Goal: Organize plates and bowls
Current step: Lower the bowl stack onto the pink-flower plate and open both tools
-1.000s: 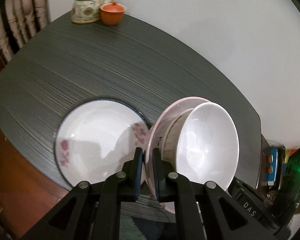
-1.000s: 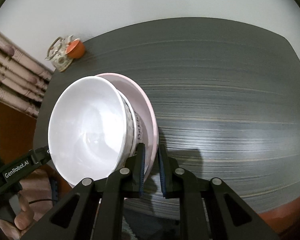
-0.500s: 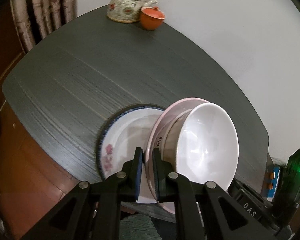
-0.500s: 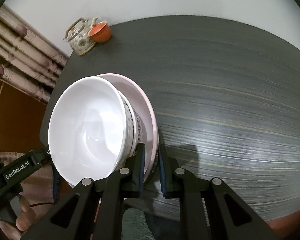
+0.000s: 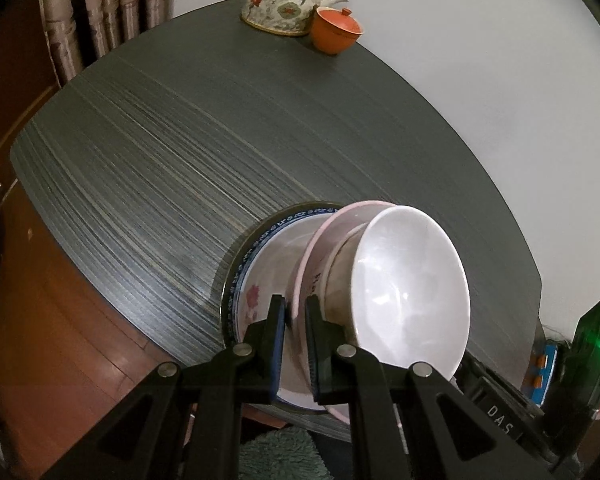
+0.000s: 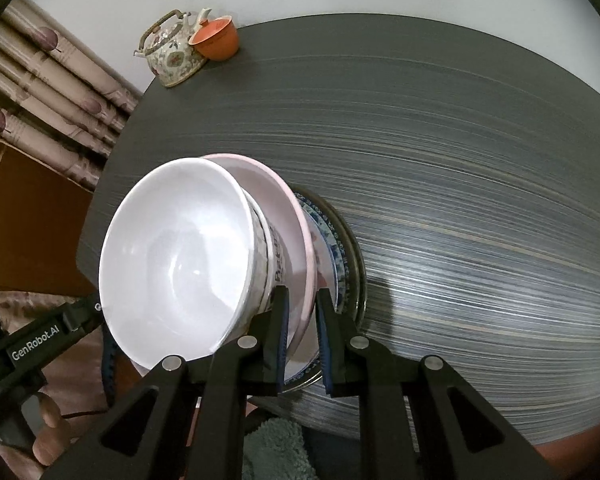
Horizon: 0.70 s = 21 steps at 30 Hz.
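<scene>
A pink plate (image 5: 320,240) carries a patterned bowl (image 6: 274,256) with a white bowl (image 5: 412,280) nested inside it. My left gripper (image 5: 294,308) is shut on the pink plate's left rim. On the opposite rim of the pink plate (image 6: 284,208) my right gripper (image 6: 302,300) is shut too. The stack hangs tilted just above a blue-rimmed floral plate (image 5: 256,276), which lies near the front edge of the dark table (image 5: 180,140) and is mostly hidden under the stack. In the right wrist view only a sliver of the blue-rimmed plate (image 6: 336,248) shows.
A floral teapot (image 5: 288,0) and an orange lidded cup (image 5: 336,32) stand at the table's far corner by the wall. Curtains (image 5: 108,8) hang to the left. A green rug (image 5: 280,456) lies below the front edge. A hand (image 6: 48,432) holds the left gripper's handle.
Both grippers carried the pink plate with its bowls sideways, to the left in the left wrist view, and slightly down. The blue-rimmed plate, once beside the stack, now lies under it.
</scene>
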Each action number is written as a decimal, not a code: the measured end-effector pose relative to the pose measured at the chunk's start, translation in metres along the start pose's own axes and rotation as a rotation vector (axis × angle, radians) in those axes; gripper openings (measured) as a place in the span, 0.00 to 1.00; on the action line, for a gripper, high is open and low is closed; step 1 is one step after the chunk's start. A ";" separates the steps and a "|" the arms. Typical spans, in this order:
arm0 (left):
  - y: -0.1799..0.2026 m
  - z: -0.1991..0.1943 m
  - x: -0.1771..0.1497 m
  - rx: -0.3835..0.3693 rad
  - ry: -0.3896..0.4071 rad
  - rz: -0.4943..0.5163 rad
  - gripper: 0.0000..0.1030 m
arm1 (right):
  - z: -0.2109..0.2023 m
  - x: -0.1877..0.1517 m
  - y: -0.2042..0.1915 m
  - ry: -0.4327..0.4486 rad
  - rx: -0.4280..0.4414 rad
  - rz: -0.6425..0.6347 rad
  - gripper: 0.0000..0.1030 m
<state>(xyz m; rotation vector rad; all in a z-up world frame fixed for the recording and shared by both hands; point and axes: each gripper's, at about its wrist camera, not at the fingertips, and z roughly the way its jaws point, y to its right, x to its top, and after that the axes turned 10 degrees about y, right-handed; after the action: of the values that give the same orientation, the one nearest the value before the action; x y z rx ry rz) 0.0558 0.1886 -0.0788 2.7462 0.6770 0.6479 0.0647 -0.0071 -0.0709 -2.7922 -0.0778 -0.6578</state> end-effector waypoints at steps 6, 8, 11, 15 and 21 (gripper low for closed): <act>-0.004 0.002 0.000 -0.001 0.006 0.000 0.08 | 0.001 0.000 -0.004 0.011 -0.007 -0.010 0.15; -0.003 0.002 -0.001 0.005 0.006 0.002 0.08 | 0.002 0.000 -0.004 0.010 -0.008 -0.012 0.15; -0.004 0.003 -0.002 0.011 -0.001 0.000 0.08 | 0.003 0.000 -0.006 0.006 -0.009 -0.015 0.15; -0.004 0.003 -0.002 0.007 -0.001 -0.005 0.08 | 0.007 -0.002 -0.006 -0.005 -0.007 -0.014 0.15; -0.007 0.004 0.000 -0.001 0.000 -0.014 0.09 | 0.006 -0.001 -0.006 -0.008 -0.003 -0.020 0.16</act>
<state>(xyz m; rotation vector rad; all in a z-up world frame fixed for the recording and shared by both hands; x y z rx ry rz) 0.0551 0.1946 -0.0850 2.7384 0.6951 0.6457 0.0657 0.0008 -0.0753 -2.8004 -0.1069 -0.6518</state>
